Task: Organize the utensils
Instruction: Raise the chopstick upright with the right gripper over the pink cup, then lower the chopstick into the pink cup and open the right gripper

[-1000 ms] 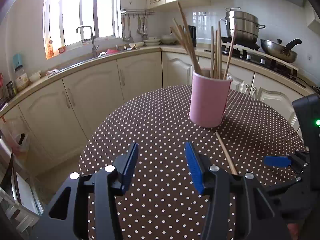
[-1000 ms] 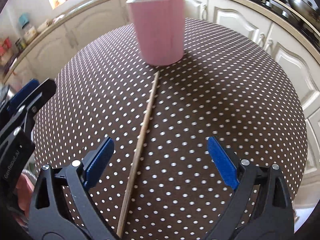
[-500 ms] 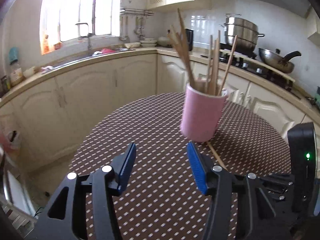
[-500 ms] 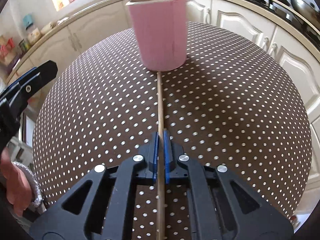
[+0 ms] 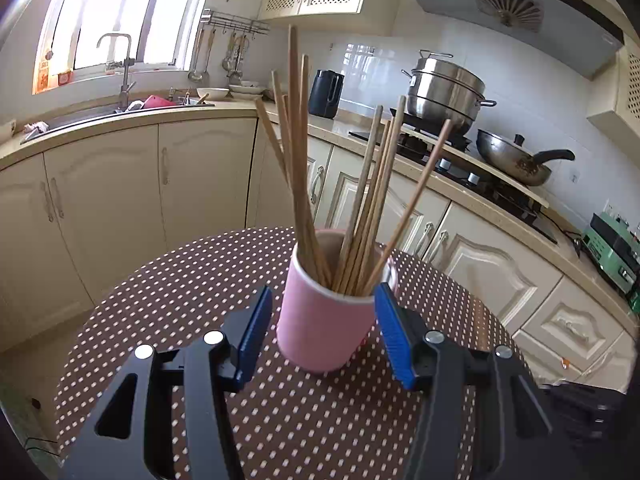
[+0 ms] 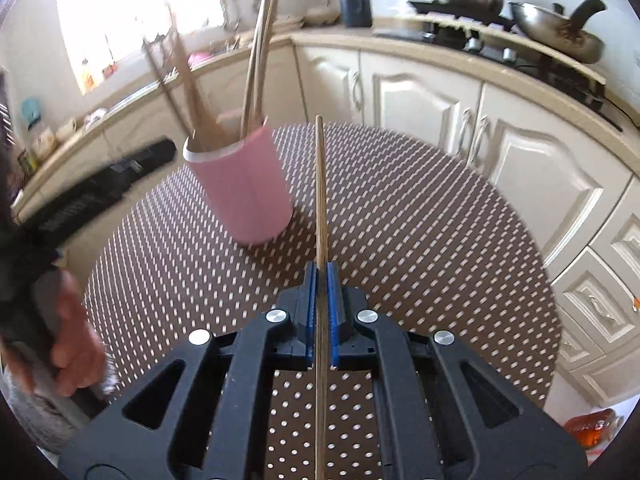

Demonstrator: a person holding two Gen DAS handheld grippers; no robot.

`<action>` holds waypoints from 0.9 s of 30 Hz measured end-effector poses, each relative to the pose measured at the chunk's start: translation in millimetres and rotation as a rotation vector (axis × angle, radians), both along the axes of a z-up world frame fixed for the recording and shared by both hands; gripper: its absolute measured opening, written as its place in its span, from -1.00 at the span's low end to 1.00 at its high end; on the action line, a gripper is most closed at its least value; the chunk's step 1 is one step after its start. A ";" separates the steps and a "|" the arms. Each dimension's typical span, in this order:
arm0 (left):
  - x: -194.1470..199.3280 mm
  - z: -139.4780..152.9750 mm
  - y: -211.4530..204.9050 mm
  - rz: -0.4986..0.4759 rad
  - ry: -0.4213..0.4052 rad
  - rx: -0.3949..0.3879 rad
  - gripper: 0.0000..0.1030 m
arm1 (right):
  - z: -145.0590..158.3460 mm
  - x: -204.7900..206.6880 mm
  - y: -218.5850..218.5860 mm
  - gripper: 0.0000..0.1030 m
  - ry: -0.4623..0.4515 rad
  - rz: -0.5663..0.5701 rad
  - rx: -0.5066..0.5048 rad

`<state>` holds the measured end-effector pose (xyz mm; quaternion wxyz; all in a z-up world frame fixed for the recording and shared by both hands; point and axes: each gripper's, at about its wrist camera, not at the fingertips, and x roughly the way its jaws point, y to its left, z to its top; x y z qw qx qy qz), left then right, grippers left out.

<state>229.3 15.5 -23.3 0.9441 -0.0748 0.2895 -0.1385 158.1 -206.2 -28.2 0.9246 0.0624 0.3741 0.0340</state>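
Note:
A pink cup [image 5: 324,320] with several wooden chopsticks [image 5: 300,168] stands on the round brown polka-dot table [image 5: 160,320]. My left gripper [image 5: 322,334] is open, its blue fingers on either side of the cup, not visibly pressing it. In the right wrist view the cup [image 6: 244,192] is ahead to the left. My right gripper [image 6: 320,276] is shut on a single wooden chopstick [image 6: 320,192], which points forward above the table, its tip to the right of the cup.
Cream cabinets and a counter curve around behind the table. A sink [image 5: 116,108], a black kettle [image 5: 326,92], a steel pot [image 5: 444,96] and a wok [image 5: 516,156] stand on the counter. The left gripper's body and the hand [image 6: 68,344] show at left.
My right gripper closed on the chopstick lying on the table and lifted it off. My left gripper moved forward until its open fingers came around the pink cup.

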 end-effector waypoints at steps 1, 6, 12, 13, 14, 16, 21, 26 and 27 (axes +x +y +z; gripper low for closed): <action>3.4 -0.9 -1.9 0.004 0.001 0.000 0.03 | 6.4 -0.7 -2.7 -0.89 -0.018 -0.005 0.001; 27.1 -11.4 -6.7 0.035 0.048 -0.008 -0.34 | 41.1 -3.8 -5.1 -0.89 -0.105 -0.022 0.006; 30.1 -14.7 1.2 0.050 0.043 -0.055 -0.67 | 83.9 6.5 0.5 -0.89 -0.277 -0.058 0.018; 30.0 -15.2 2.2 0.051 0.040 -0.060 -0.68 | 91.5 8.0 1.8 -0.89 -0.321 -0.070 0.020; 29.5 -15.5 3.0 0.053 0.039 -0.063 -0.68 | 98.1 10.3 3.4 -0.89 -0.359 -0.087 0.018; 28.4 -15.7 2.9 0.056 0.035 -0.060 -0.68 | 109.6 21.1 6.8 -0.89 -0.402 -0.096 0.031; 27.0 -16.8 4.8 0.049 0.027 -0.063 -0.68 | 134.1 36.5 18.8 -0.89 -0.568 -0.088 0.096; 29.4 -16.1 7.4 0.034 0.031 -0.067 -0.68 | 133.6 53.4 31.9 -0.89 -0.700 -0.106 0.109; 29.0 -16.4 7.1 0.033 0.024 -0.059 -0.68 | 131.7 59.3 37.1 -0.89 -0.721 -0.089 0.103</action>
